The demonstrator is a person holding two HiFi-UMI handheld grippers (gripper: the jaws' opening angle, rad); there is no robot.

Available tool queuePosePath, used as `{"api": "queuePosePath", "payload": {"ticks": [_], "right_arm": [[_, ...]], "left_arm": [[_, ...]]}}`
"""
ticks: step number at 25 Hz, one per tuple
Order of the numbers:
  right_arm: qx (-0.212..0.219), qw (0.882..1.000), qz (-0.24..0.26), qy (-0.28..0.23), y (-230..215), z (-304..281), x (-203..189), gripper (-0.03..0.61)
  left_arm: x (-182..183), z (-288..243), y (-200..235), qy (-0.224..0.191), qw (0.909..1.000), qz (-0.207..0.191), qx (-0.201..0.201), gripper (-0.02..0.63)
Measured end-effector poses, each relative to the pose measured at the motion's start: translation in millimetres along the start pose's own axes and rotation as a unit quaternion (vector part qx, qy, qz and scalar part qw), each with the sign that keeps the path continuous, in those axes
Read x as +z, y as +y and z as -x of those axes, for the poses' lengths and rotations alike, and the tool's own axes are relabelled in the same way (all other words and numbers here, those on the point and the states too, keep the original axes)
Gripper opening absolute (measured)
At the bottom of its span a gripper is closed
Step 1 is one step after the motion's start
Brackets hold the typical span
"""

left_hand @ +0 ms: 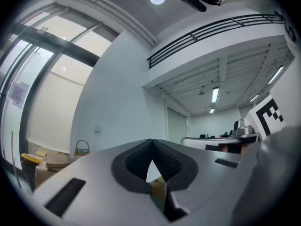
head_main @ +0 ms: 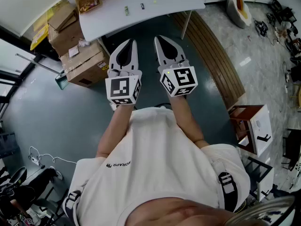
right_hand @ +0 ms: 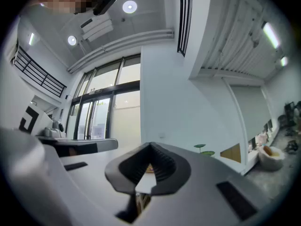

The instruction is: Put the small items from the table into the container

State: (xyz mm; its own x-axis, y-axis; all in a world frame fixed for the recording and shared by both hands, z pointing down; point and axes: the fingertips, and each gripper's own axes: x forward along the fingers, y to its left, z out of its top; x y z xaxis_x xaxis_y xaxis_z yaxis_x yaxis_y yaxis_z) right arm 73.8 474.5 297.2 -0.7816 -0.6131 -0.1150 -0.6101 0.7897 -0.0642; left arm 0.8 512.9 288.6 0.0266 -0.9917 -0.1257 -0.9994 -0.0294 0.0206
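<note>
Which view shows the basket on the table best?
Head view: the basket sits on the white table, left corner, contents visible from above. Left gripper view catches only its small handle and top, far off. Right gripper view doesn't show it.

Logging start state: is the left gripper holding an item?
No, the left gripper has its jaws closed tip to tip with nothing between them.

Lab or workshop hall, tall windows (right_hand: 101,109) under a railed mezzanine (left_hand: 211,32), ceiling strip lights (left_hand: 215,94), stacked cardboard boxes (head_main: 77,55) beside a white table (head_main: 141,11), loose gear and cables (head_main: 261,27) strewn over a tiled floor (head_main: 244,46).
</note>
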Motion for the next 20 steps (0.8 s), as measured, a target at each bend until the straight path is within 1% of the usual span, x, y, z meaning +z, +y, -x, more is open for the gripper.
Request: {"api": "queuePosePath", "payload": {"ticks": [5,9,12,17,20], "right_arm": [[0.006,1.0,-0.003,-0.003,-19.5,5.2,2.4,0.006],[0.028,0.999,-0.002,-0.02,-35.3,8.9,7.0,0.006],[0.038,0.999,0.002,-0.022,-48.6,12.4,6.9,0.006],[0.034,0.999,-0.01,-0.011,-77.1,18.2,-2.3,0.006],[0.029,0.999,-0.016,-0.002,-89.1,12.7,-10.1,0.006]], "left_arm": [[-4.9,-10.3,-12.7,0.0,1.0,0.003,0.005,0.005],[-9.3,-25.2,-26.0,-0.002,0.9998,-0.001,0.018,0.005],[-17.5,-35.7,-34.4,-0.001,0.9994,0.0,0.035,0.005],[-29.9,-46.0,-53.5,0.005,0.9987,-0.004,0.051,0.005],[-35.9,-53.4,-54.3,0.012,0.9983,-0.004,0.058,0.005]]}}
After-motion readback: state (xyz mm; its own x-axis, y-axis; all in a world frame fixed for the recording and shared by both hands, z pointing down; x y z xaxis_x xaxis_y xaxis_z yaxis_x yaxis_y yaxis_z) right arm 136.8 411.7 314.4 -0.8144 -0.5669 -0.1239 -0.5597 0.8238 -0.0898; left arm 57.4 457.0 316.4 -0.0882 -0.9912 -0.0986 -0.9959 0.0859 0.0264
